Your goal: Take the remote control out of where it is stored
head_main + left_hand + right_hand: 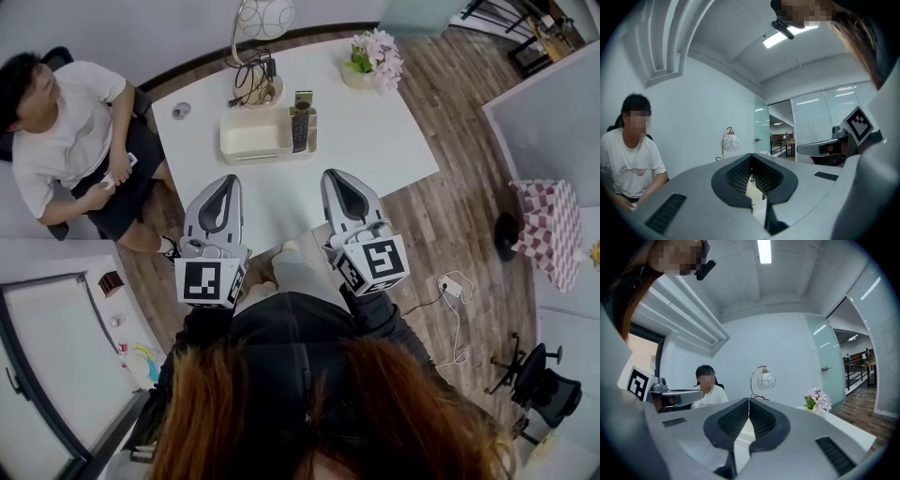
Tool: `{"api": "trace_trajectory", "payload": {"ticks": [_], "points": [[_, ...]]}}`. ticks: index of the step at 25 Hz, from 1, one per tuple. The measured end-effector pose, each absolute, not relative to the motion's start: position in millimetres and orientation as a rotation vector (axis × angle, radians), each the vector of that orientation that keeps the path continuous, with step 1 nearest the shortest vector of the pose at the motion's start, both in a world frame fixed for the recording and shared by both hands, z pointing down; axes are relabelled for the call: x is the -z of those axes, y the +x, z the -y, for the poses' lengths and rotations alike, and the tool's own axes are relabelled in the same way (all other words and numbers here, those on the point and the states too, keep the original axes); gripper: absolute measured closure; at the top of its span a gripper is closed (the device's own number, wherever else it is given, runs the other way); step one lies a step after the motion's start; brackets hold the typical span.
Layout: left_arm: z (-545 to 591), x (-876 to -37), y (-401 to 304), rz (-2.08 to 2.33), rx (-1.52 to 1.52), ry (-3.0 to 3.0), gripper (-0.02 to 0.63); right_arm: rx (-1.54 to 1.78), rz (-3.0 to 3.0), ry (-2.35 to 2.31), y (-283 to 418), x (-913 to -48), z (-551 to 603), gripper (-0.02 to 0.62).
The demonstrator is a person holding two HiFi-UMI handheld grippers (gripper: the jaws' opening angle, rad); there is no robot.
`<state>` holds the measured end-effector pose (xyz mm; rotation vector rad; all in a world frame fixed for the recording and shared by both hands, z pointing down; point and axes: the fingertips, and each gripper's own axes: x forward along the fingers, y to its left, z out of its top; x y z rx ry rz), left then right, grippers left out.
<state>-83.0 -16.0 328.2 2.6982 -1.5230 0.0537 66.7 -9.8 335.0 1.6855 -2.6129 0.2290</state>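
My left tool [228,180] and right tool [336,175] are both closed empty, remote [301,127] sits lengthwise up-frame, closer to the right one.

Two claws [225,180] [336,175]; one remote [299,129]; one tray [251,154]

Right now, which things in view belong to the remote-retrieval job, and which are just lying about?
Job: remote control; cream tray it sits in; left tongs and right tongs, both shut and empty.
Lying about: lamp; flowers; cables.
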Motion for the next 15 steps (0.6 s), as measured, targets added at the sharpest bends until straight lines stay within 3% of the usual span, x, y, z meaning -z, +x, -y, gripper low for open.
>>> {"api": "trace_trajectory", "payload": {"ticks": [15], "points": [[69.3,-327.8,-43.8,1.608,-0.064,2.643,0.597,-0.255,2.677,1.570,100.4,-338.7,69.1,0.580]]}}
